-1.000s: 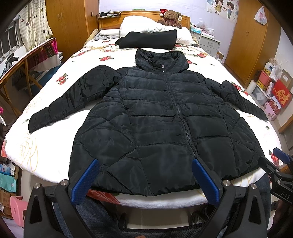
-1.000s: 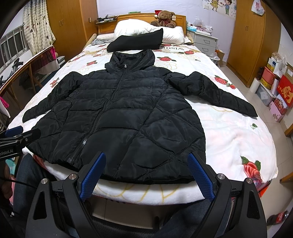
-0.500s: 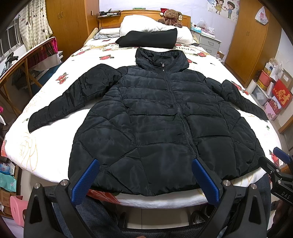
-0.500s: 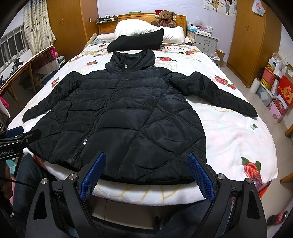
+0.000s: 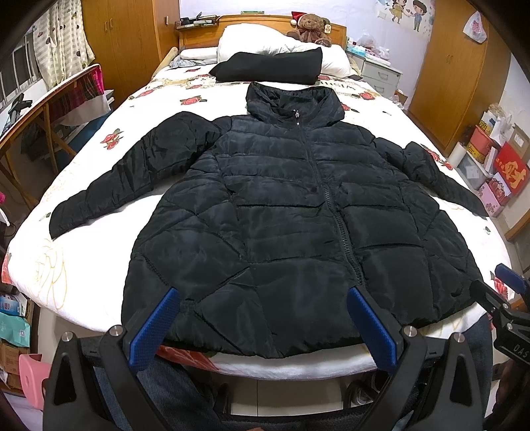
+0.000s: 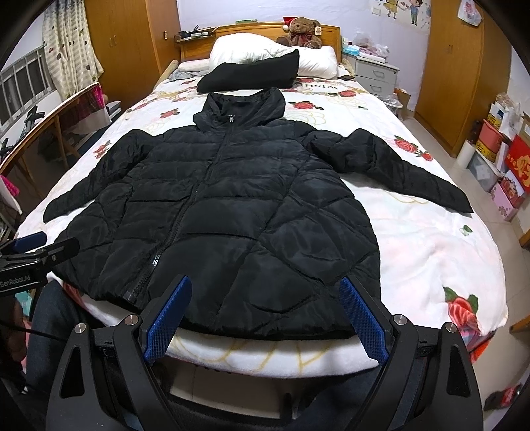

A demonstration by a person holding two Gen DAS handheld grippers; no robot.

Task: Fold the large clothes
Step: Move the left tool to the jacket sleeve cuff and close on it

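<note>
White rose-print bed (image 5: 82, 265) carries black quilted puffer jacket (image 5: 281, 232), flat, zipped. Left gripper (image 5: 261, 326), right gripper (image 6: 265, 318) wide open, empty. Risk: slippery padded fabric escapes pinch, sleeve springs back.

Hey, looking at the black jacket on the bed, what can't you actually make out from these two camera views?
- Jacket back and lining: hidden in both views, it lies front up on the bed.
- Hem: partly covered by the right gripper fingers in the right view.
- Pillow: partly hidden behind the folded black garment.
- Wall poster: cut off by the top edge, left view.
</note>
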